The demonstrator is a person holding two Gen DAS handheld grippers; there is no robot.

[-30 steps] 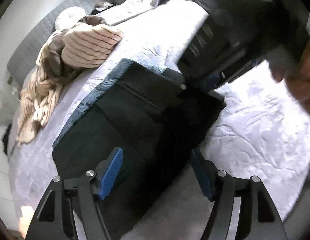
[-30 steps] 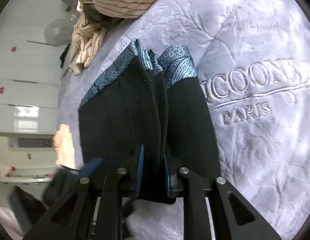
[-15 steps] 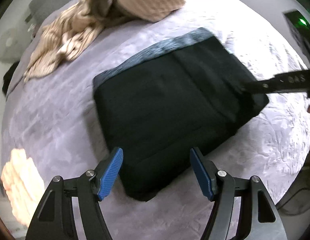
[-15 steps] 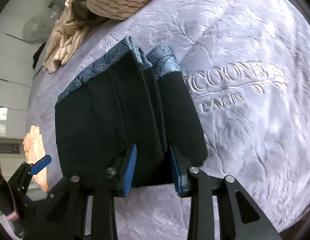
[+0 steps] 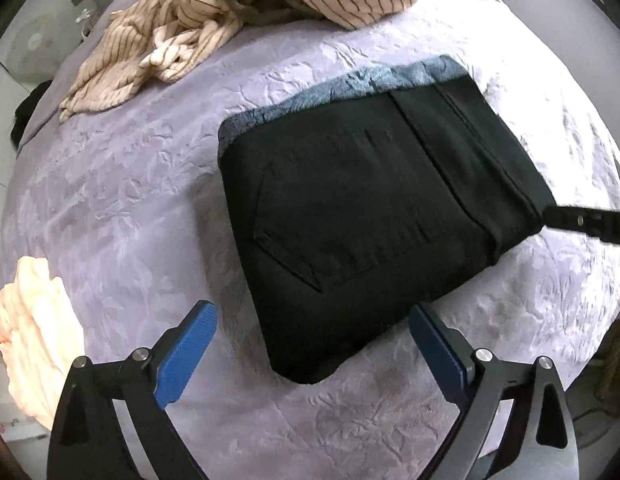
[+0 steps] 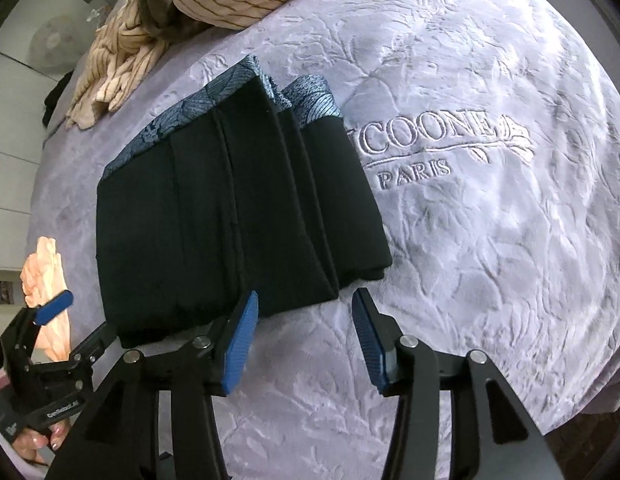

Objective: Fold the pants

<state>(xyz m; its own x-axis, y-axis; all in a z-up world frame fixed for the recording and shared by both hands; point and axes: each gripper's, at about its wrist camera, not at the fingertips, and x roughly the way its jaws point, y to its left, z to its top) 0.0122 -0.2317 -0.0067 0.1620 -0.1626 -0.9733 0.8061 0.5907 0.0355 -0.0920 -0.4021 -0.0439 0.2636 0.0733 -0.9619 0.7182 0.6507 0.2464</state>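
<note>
The pants (image 5: 374, 216) lie folded into a compact dark block on the bed (image 5: 122, 208), with a blue patterned lining showing along the far edge. In the left wrist view the block sits just ahead of the left gripper (image 5: 310, 344), its near corner reaching into the space between the two blue pads, though neither pad touches cloth. The long axis of the block runs from that near corner up and to the right. In the right wrist view the right gripper (image 6: 306, 336) hangs just off the near short edge of the block; the left pad sits at the cloth's edge, and the right pad stands clear over bare bed. Both hands are close, the right one nearer to a seam edge, where the stacked layers show as a stepped end

The left jaws have just been opening and now stand wide, holding nothing. The right jaws have also just been opening, about half way, and the pants' edge is released, not pinched. The fold looks done, in my judgement; only smoothing or squaring might remain
</note>
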